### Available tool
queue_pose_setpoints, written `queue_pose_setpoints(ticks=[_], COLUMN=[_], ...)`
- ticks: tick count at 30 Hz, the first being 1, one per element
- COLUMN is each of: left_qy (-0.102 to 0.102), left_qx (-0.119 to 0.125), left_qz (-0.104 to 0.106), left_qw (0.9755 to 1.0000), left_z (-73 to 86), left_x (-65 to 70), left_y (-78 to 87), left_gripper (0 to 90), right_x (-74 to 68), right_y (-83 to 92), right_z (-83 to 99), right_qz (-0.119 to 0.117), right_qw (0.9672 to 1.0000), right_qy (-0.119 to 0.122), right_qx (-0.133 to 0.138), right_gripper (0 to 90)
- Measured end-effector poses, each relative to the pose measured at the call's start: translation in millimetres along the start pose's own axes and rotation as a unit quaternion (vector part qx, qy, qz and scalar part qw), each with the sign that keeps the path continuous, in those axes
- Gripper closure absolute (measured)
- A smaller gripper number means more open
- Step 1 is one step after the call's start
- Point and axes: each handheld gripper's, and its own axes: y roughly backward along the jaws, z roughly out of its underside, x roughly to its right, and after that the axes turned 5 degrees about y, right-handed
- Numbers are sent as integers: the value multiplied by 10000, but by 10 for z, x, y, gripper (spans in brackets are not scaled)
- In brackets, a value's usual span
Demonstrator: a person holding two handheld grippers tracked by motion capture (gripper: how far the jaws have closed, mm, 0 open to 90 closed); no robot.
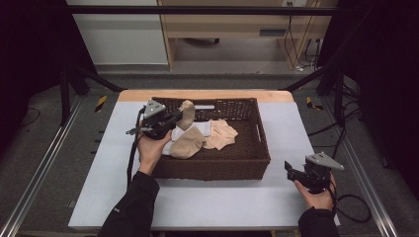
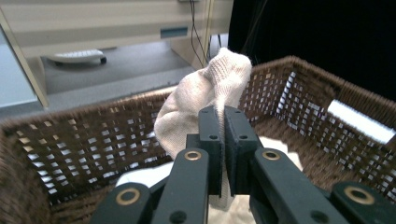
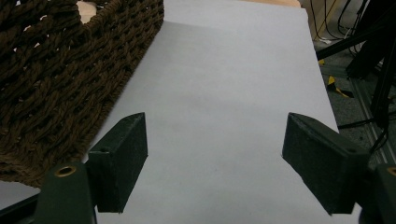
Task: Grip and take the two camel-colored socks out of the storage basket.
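A dark brown wicker basket (image 1: 259, 143) stands in the middle of the table, with several socks in it. My left gripper (image 1: 177, 117) is over the basket's left part, shut on a beige sock (image 1: 187, 112) that hangs lifted above the pile. In the left gripper view the jaws (image 2: 223, 116) pinch that knitted sock (image 2: 205, 93) with the basket wall (image 2: 84, 135) behind it. A tan sock (image 1: 187, 144), a white sock (image 1: 202, 129) and a peach sock (image 1: 222, 134) lie in the basket. My right gripper (image 1: 292, 170) rests open at the table's right front, nothing between its jaws (image 3: 215, 161).
The basket (image 3: 60, 70) sits just left of the right gripper. The pale table top (image 1: 217, 197) has bare room in front of and to the right of the basket. Metal frame rails (image 1: 34, 177) run along both sides of the table.
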Motion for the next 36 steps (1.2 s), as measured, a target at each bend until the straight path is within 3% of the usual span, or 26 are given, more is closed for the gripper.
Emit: queue_pose_setpoints(ticks=[4,10,15,19,30,36], left_qy=[-148,-49,-58,-190,-509,-654], left_qx=[41,100,191,148,204,94], left_qz=[-16,235,514,624,1208,1315], left_qw=[9999,9997,9985,9978,9912,9891], left_z=[-66,-102,-112,-114,-112,-24], left_x=[56,143,297,414,672,755], left_y=[133,340,527,618,1047,1178], left_gripper=[862,862,862,862,861,861], right_x=[8,6,12,10,5,5], right_y=[3,11,17,21,25,35], right_z=[1,2,2,2,2,5], right_qz=[4,10,27,22,34,37], right_qw=[10000,10000,10000,10000,10000,10000], right_qy=[-9,-36,-24,-22,-19,-14], right_qx=[15,29,39,35,48,51], right_gripper=[225,225,225,225,226,228])
